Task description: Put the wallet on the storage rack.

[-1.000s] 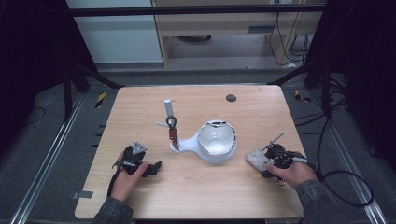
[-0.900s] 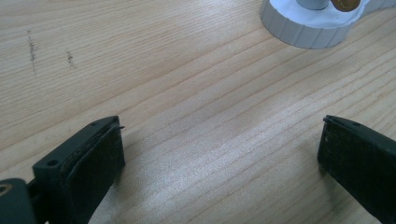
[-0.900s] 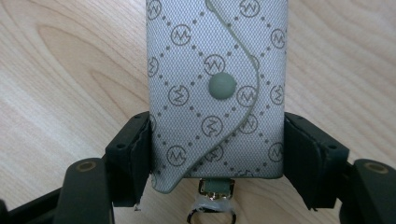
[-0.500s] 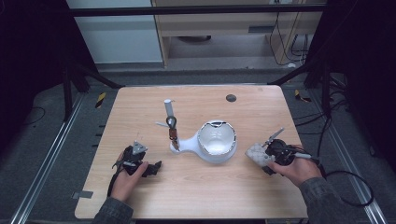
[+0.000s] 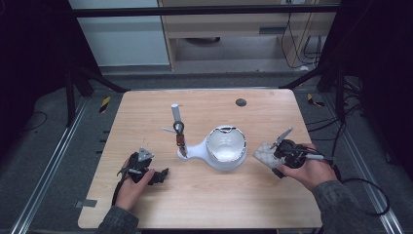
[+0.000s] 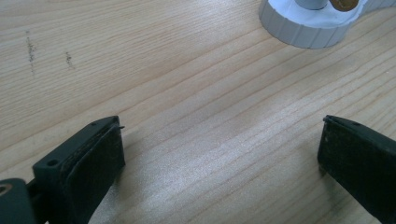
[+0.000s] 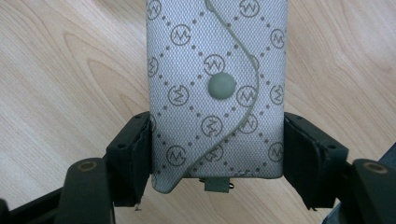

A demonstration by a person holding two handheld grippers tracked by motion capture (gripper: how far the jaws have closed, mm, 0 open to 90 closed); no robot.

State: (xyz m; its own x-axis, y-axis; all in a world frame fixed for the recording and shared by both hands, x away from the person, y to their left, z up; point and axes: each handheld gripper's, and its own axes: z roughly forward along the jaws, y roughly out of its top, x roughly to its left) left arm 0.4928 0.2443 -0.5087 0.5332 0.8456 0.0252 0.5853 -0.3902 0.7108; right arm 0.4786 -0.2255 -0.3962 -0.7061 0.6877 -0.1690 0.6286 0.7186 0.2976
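Repeating across the grey fabric of the small pouch [image 7: 217, 88] is a circled letter that reads as an M or W, set in a dotted diamond grid; a round grey snap button sits on its curved flap, and no other writing can be read. One pouch is in view, and the right gripper [image 7: 217, 158] is clamped on it: in the right gripper view its two black jaws press on the pouch's two long sides near the lower end, with the rest of the pouch reaching away from the jaws over the wooden table [image 5: 146, 117]. In the high view the right gripper [image 5: 272, 153] holds the pouch [image 5: 263, 155] just to the right of a white bowl-shaped stand [image 5: 225, 148], close to it but apart. That stand has an arm running left to a small round base with an upright post. One dark round spot marks the table's far side. The left gripper [image 5: 160, 174] rests near the table's front left in the person's left hand [image 5: 130, 187]; in the left gripper view its jaws stand wide apart over bare wood with nothing between them, the ribbed white base [image 6: 308, 23] ahead.
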